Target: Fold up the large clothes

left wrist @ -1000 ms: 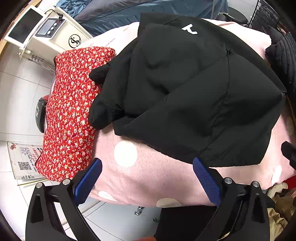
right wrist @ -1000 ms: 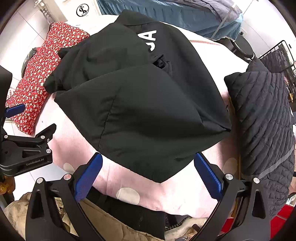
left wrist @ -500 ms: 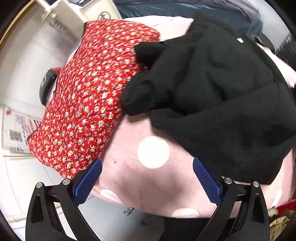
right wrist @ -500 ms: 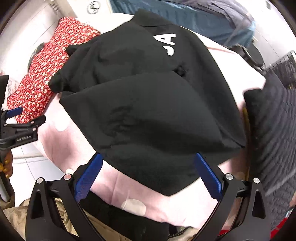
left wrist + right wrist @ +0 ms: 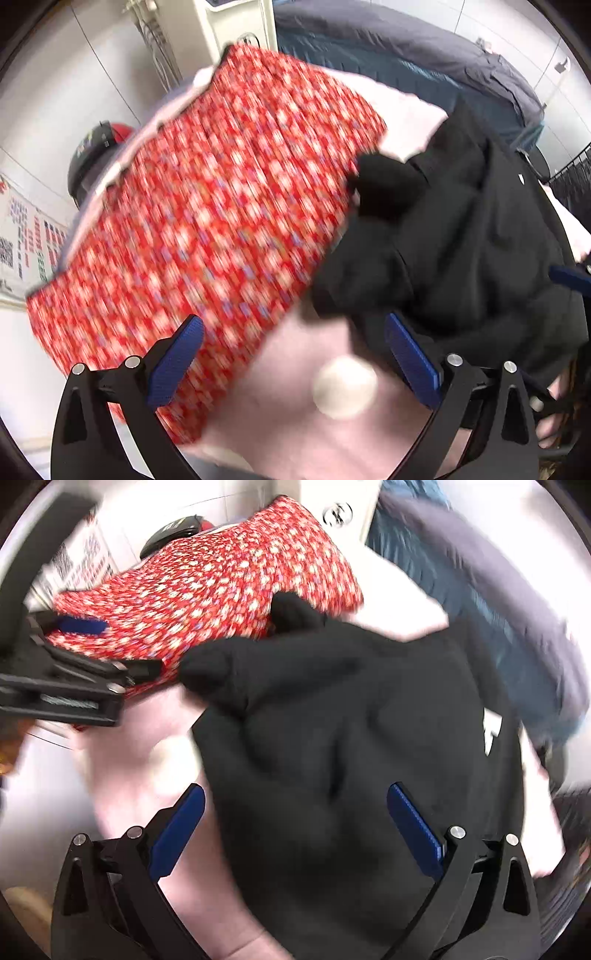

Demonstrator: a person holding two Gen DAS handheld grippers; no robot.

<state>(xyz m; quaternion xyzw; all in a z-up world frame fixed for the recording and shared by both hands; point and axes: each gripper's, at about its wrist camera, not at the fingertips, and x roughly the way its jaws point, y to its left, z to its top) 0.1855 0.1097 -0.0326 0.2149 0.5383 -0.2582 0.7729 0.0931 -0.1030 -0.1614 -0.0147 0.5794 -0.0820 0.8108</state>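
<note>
A folded black garment [image 5: 351, 760] with white lettering lies on a pink sheet with white dots [image 5: 306, 417]; its bunched sleeve end [image 5: 388, 188] touches a red floral garment [image 5: 207, 229] folded beside it on the left. My left gripper [image 5: 293, 363] hovers open over the seam between the red piece and the pink sheet, holding nothing. My right gripper [image 5: 295, 830] hangs open above the black garment's near part. The left gripper [image 5: 62, 686] shows at the left edge of the right wrist view. Both views are motion-blurred.
A white machine [image 5: 225, 26] stands against the wall behind the red garment. A dark blue quilt [image 5: 424, 62] lies at the back. A black and red helmet-like object [image 5: 96, 147] sits on the floor at left, near a printed sheet [image 5: 26, 240]. A black wire rack [image 5: 572, 173] stands far right.
Both grippers swung left and came lower. The left view now centres on the red floral garment, the right on the black garment's left side. Both stayed open.
</note>
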